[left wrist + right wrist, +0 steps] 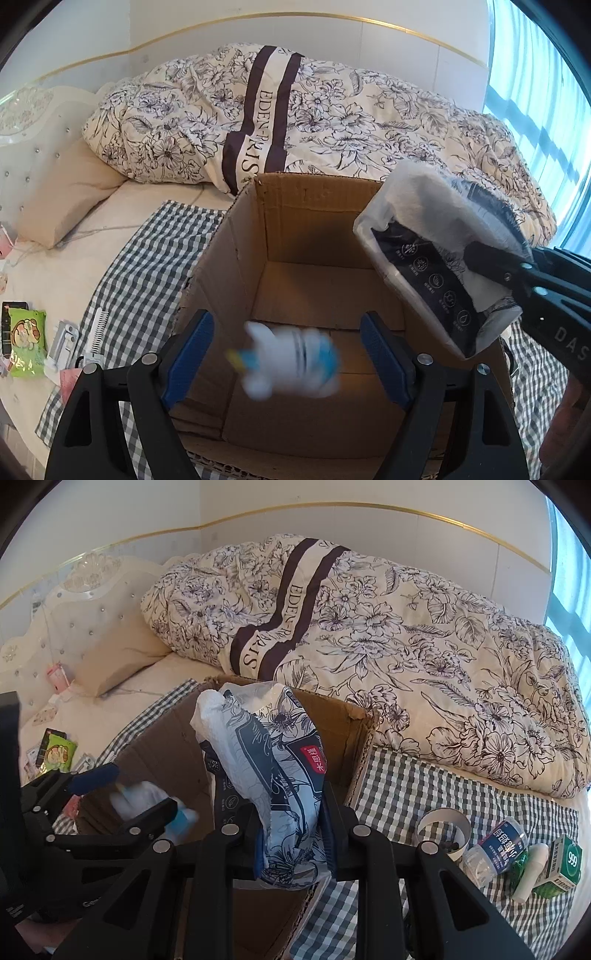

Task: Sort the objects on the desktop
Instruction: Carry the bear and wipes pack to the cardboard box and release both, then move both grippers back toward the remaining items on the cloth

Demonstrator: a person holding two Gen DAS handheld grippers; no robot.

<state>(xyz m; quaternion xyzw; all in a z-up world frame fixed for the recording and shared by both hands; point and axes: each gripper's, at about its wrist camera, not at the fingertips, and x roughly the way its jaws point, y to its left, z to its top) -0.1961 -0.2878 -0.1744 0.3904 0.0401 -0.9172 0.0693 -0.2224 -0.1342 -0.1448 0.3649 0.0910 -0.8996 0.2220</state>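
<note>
The left gripper (pixel 286 363) is held over the open cardboard box (pixel 310 236), pointed down into it, with its blue-padded fingers (pixel 188 360) spread wide apart. Between them a small white and blue toy figure (pixel 291 363) is seen, blurred and touching neither pad; whether it is in the air or lying on the box floor cannot be told.

The right gripper (pixel 293 843) is held at the right side of the same box, above its rim, angled in toward it. Its fingers are clamped on a soft tissue pack (pixel 269 775) with a dark floral wrapper, which stands up between them, its upper end over the box opening.

The box rests on a checked cloth (pixel 424 794) spread on the bed. To the right on the cloth, a roll of tape (pixel 443 825), a plastic bottle (pixel 495 849) and a green medicine box (pixel 563 866) are grouped close together. To the left, a green snack packet (pixel 26 341) and a white comb (pixel 98 330) are laid out. Beyond, a floral quilt (pixel 332 122) is heaped.
</note>
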